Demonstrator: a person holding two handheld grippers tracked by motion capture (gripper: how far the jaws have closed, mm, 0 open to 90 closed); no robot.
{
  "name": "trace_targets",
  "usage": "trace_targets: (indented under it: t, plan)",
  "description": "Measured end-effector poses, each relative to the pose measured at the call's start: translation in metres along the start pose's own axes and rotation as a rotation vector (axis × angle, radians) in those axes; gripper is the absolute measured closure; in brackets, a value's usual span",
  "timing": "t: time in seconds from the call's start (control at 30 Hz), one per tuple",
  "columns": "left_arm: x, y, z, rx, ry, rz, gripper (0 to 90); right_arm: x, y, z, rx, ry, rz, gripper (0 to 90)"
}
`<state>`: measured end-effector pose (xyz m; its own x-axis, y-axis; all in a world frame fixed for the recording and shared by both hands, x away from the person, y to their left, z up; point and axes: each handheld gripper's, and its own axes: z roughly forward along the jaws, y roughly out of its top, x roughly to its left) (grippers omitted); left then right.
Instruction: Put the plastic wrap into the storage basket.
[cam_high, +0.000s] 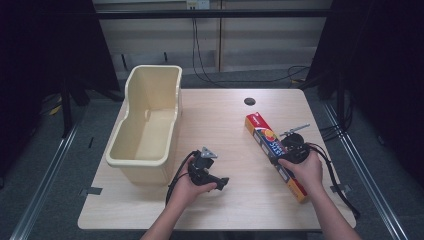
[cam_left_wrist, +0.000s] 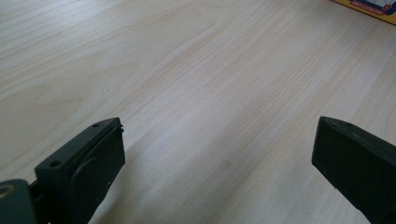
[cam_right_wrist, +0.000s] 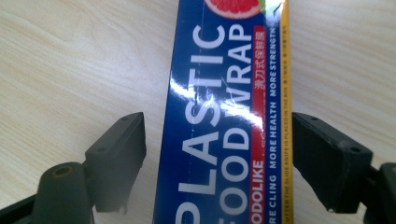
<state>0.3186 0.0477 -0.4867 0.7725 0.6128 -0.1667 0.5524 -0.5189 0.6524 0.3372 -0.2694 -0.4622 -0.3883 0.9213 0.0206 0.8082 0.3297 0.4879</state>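
Observation:
A long box of plastic food wrap (cam_high: 261, 132), blue with red and yellow ends, lies slantwise on the right side of the wooden table (cam_high: 220, 120). My right gripper (cam_high: 294, 149) is down over its middle. In the right gripper view the box (cam_right_wrist: 219, 93) runs up between the two black jaws of the open right gripper (cam_right_wrist: 217, 123): the right jaw is at the box's yellow edge and the left jaw stands a little off it. My left gripper (cam_high: 219, 183) rests low at the table's centre front, and its open jaws (cam_left_wrist: 219, 135) hold nothing over bare wood.
A deep cream plastic tub (cam_high: 134, 161) stands empty on the table's left side. A dark cable hole (cam_high: 249, 101) sits near the far edge. A corner of the box (cam_left_wrist: 369, 7) shows at the top right of the left gripper view. Cables lie on the floor behind the table.

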Motion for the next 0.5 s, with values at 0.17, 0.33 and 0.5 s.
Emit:
trace_targets:
  t: [0.17, 0.33, 0.5]
  plan:
    - [-0.0001, 0.0003, -0.0002, 0.003, -0.001, 0.005, 2.4, 0.0002, -0.0008, 0.0027, 0.018, 0.005, 0.008, 22.4]
    - [-0.0009, 0.0002, -0.0003, -0.009, 0.002, -0.01, 2.4, 0.0015, -0.0009, 0.0049, 0.032, 0.0, 0.005, 26.0]
    - [-0.0006, 0.0011, -0.0012, -0.004, -0.001, 0.001, 2.4, 0.0036, -0.0011, 0.0077, 0.045, -0.028, -0.001, 33.2]
